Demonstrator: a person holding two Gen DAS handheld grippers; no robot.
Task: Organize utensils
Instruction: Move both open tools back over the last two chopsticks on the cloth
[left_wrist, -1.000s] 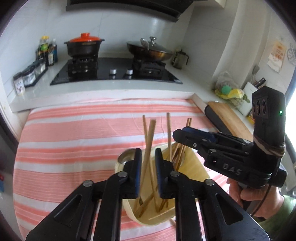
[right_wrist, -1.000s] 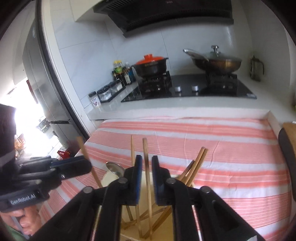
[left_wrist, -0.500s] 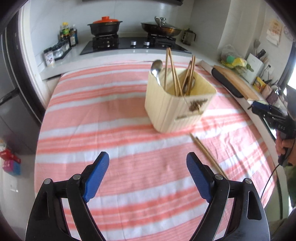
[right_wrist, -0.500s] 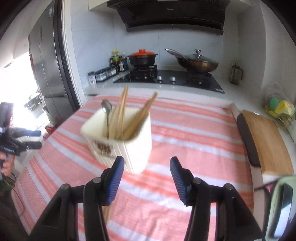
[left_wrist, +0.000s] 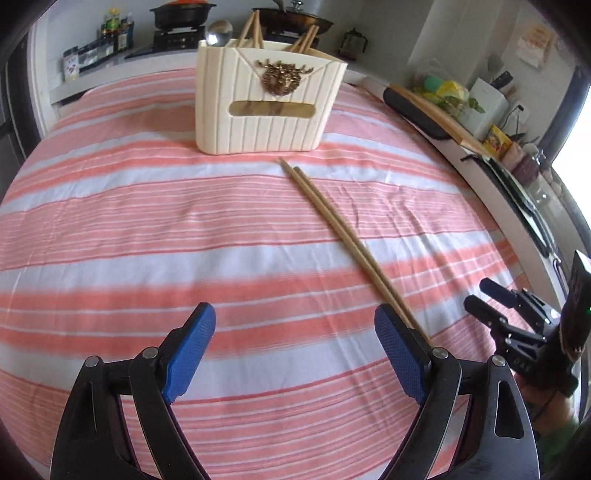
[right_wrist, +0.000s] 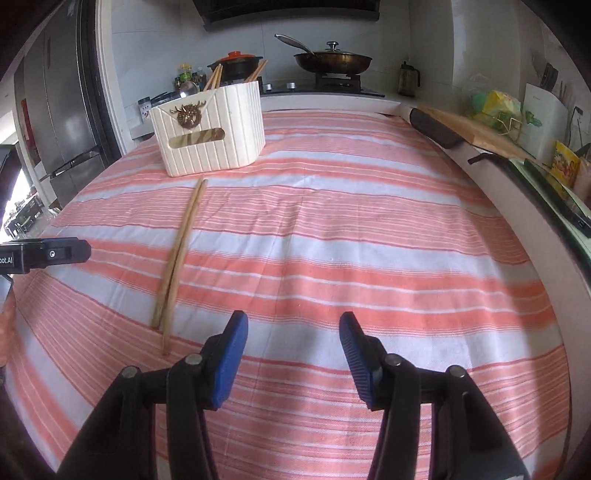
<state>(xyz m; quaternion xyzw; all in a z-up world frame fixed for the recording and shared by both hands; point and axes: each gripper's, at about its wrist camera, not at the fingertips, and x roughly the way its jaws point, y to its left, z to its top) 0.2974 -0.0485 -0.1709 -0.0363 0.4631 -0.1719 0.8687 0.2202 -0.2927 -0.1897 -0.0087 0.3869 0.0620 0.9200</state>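
A cream ribbed utensil holder (left_wrist: 269, 99) with a gold emblem stands on the striped cloth and holds several chopsticks and a metal spoon (left_wrist: 218, 32). It also shows in the right wrist view (right_wrist: 210, 127). A pair of wooden chopsticks (left_wrist: 343, 236) lies flat on the cloth in front of it, also in the right wrist view (right_wrist: 181, 251). My left gripper (left_wrist: 295, 354) is open and empty, low over the cloth, its right finger at the chopsticks' near end. My right gripper (right_wrist: 290, 360) is open and empty, right of the chopsticks.
The table is covered by an orange and white striped cloth (left_wrist: 147, 229). Behind it a stove with a red-lidded pot (right_wrist: 236, 62) and a wok (right_wrist: 332, 61). A wooden cutting board (right_wrist: 476, 133) and clutter line the right counter. A fridge (right_wrist: 62, 110) stands left.
Both grippers were shut on chopsticks over the holder a second ago. They let go, opened wide and pulled back low toward the near side of the table.
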